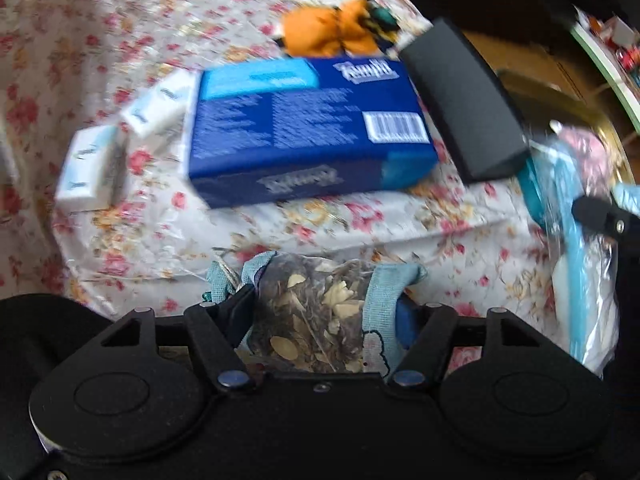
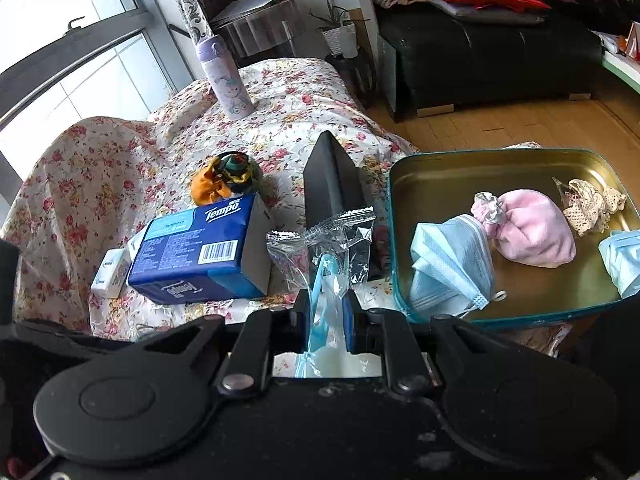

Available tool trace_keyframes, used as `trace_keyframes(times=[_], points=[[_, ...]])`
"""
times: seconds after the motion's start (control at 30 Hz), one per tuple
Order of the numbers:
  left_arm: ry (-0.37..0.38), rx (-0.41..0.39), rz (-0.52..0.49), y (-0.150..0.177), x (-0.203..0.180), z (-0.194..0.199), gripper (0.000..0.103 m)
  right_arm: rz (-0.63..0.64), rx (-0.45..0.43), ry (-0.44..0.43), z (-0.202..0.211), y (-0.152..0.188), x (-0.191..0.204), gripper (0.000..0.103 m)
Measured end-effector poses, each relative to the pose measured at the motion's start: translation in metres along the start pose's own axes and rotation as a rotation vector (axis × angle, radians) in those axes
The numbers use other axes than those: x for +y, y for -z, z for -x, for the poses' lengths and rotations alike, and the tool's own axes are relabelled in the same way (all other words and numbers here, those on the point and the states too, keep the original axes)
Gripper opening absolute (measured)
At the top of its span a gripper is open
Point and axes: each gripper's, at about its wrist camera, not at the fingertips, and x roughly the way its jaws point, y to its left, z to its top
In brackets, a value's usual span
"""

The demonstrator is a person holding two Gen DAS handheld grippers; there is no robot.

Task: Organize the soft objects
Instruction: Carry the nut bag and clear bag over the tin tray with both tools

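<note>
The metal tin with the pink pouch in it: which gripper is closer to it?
Right. The right gripper, shut on a wrapped mask, sits just beside the tin. The left gripper holds a sachet farther off.

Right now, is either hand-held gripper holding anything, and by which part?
Left hand-held gripper squeezes a dried-herb sachet across its middle. Right hand-held gripper pinches a plastic-wrapped blue mask by its lower part.

Left wrist view: steeply downward, close over floral cloth (image 1: 120, 60). Right wrist view: shallower slant, room beyond cloth taken in. Shared by both: blue tissue box (image 1: 308, 128) (image 2: 196, 252), orange pouch (image 1: 332, 32) (image 2: 224, 180).
</note>
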Motion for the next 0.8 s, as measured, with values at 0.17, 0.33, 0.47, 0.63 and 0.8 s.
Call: trace_keyframes(times=[0.17, 0.33, 0.47, 0.63, 0.8], points=[[-0.016, -0.066, 0.047, -0.007, 0.017, 0.021, 0.063, 0.011, 0.007, -0.005, -0.001, 0.0, 0.007, 0.016], [-0.025, -0.128, 0.096, -0.016, 0.029, 0.041, 0.063, 0.031, 0.012, -0.019, -0.001, 0.001, 0.016, 0.016], [-0.056, -0.17, 0.115, -0.019, 0.035, 0.053, 0.063, 0.047, 0.015, -0.038, 0.002, 0.001, 0.021, 0.016], [-0.064, -0.19, 0.131, -0.022, 0.037, 0.059, 0.063, 0.06, 0.017, -0.066, 0.007, 0.001, 0.025, 0.016], [-0.062, -0.186, 0.121, -0.027, 0.03, 0.061, 0.063, 0.051, -0.004, -0.075, 0.01, -0.006, 0.024, 0.016]])
